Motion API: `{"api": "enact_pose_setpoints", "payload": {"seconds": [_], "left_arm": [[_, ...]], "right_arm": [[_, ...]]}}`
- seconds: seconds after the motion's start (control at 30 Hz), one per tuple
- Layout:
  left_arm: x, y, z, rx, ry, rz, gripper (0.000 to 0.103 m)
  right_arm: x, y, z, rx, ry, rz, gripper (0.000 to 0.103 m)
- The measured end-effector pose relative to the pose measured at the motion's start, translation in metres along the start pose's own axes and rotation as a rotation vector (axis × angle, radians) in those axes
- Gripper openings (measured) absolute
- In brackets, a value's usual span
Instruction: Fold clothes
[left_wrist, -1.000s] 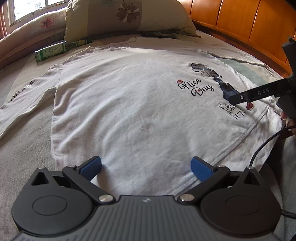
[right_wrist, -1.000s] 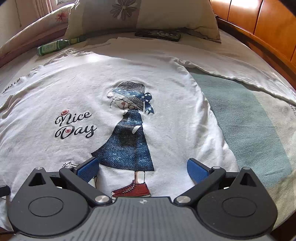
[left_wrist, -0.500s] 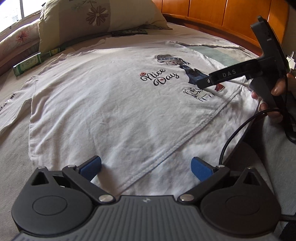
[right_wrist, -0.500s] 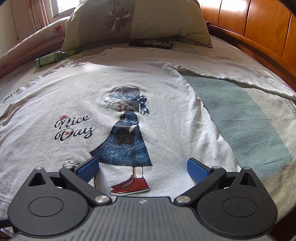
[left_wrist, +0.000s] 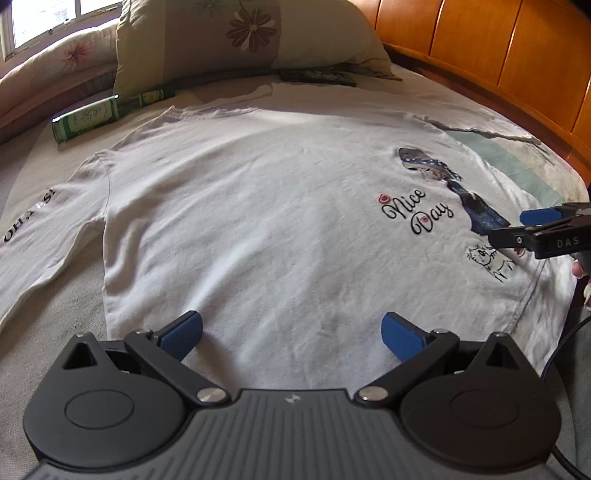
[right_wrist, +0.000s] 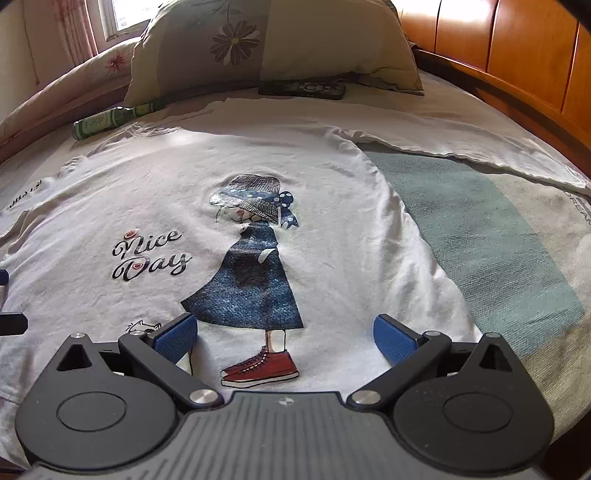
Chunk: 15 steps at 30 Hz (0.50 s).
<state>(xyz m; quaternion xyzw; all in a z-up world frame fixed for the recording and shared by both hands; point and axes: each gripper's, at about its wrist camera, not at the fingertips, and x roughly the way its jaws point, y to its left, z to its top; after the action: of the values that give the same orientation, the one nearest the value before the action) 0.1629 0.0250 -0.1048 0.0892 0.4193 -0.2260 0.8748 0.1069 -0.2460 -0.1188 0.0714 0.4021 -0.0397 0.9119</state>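
A white shirt (left_wrist: 258, 229) is spread flat, print side up, on the bed (right_wrist: 491, 236), its sleeves laid out to either side. The left gripper (left_wrist: 291, 332) is held over the near hem with jaws wide and nothing between them; the right gripper (right_wrist: 284, 336) is held likewise over the printed red shoe, jaws wide and empty. A pillow (right_wrist: 273, 40), a green bottle (left_wrist: 99, 116) and a dark flat object (right_wrist: 303, 88) are seen beyond the collar.
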Motion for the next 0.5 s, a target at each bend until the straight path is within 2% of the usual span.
{"api": "enact_pose_setpoints", "payload": {"seconds": [0.2, 0.27, 0.33, 0.4, 0.5], "left_arm": [[-0.001, 0.025, -0.005, -0.064, -0.004, -0.008, 0.102], [-0.001, 0.026, 0.003, -0.047, 0.019, 0.064, 0.102], [-0.004, 0.024, 0.014, 0.012, -0.006, 0.094, 0.102], [-0.006, 0.021, 0.024, 0.049, -0.048, 0.06, 0.102], [0.005, 0.024, 0.034, 0.032, -0.039, 0.015, 0.102]], "right_arm": [[-0.001, -0.001, 0.0, 0.007, -0.003, 0.004, 0.103], [0.0, -0.001, 0.0, 0.009, -0.004, 0.003, 0.103], [0.0, -0.001, 0.0, 0.01, -0.005, 0.003, 0.103], [0.0, -0.002, 0.0, 0.015, -0.006, 0.005, 0.103], [0.0, -0.002, 0.0, 0.015, -0.006, 0.007, 0.103]]}}
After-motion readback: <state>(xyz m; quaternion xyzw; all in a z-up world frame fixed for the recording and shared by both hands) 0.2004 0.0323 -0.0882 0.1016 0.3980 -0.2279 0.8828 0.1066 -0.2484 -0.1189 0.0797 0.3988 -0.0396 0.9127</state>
